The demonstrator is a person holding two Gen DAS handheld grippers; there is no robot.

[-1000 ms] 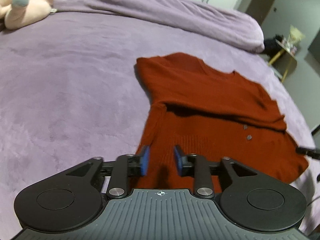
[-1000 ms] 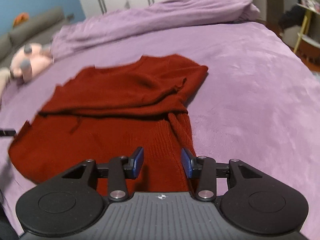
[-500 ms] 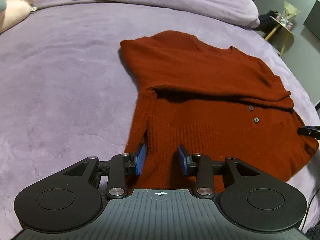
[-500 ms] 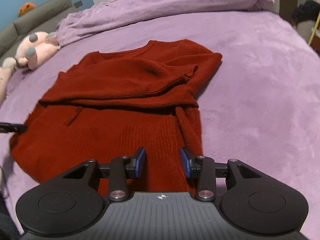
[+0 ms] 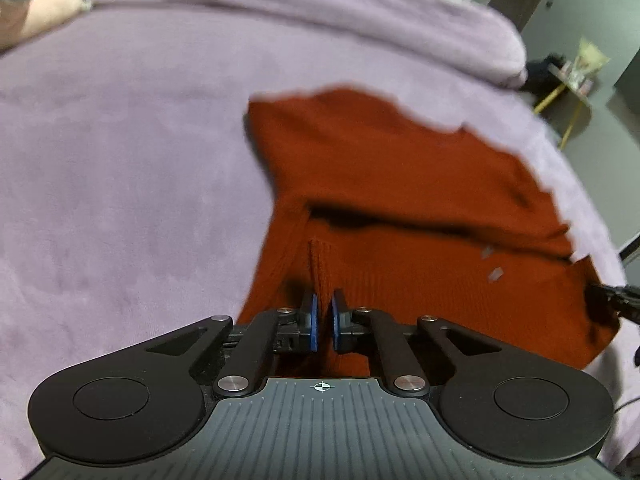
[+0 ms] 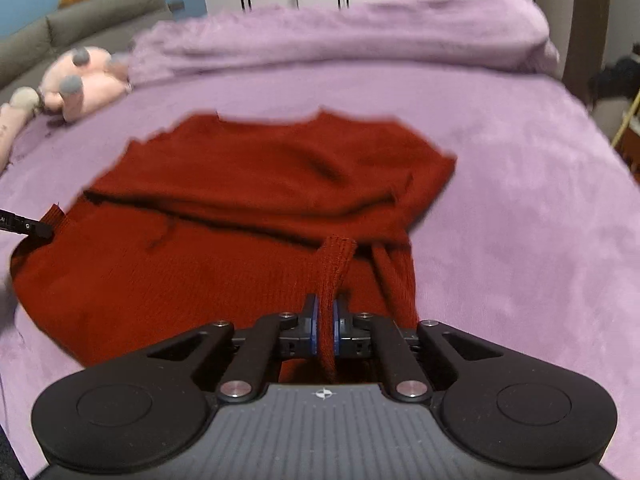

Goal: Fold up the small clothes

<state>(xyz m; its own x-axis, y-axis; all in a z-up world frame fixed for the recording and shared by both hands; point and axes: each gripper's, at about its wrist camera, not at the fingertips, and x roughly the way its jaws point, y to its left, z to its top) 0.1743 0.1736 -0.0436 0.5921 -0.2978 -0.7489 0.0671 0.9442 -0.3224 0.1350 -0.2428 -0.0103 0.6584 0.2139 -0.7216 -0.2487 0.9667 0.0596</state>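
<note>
Where the blue pads of the left gripper (image 5: 323, 322) meet, a thin ridge of the rust-red sweater's (image 5: 400, 208) ribbed hem stands pinched between them; its jaws have just been closing and now clamp on that fold near the garment's left corner. The right gripper (image 6: 325, 326) has likewise just been closing and grips a raised strip of the same hem, the knit pulled up into a narrow band that runs away from the pads toward the folded-in sleeve (image 6: 384, 268). The sweater (image 6: 240, 208) lies flat on the purple bed cover (image 6: 520, 220), near the bed's front edge, its neckline pointing toward the rolled duvet (image 6: 340, 36) at the far side. A sleeve is folded across the chest, leaving a dark crease over the lower body. Left of the garment the cover (image 5: 120, 200) spreads wide and bare up to a pink plush toy (image 6: 80, 76) at the far left corner. To the right there is also open cover before the bed's edge drops toward a small yellow-legged table (image 5: 572, 84). Beyond the neckline a broad bare strip separates the sweater from the duvet. The frames are motion-blurred, so finer details cannot be told.
</note>
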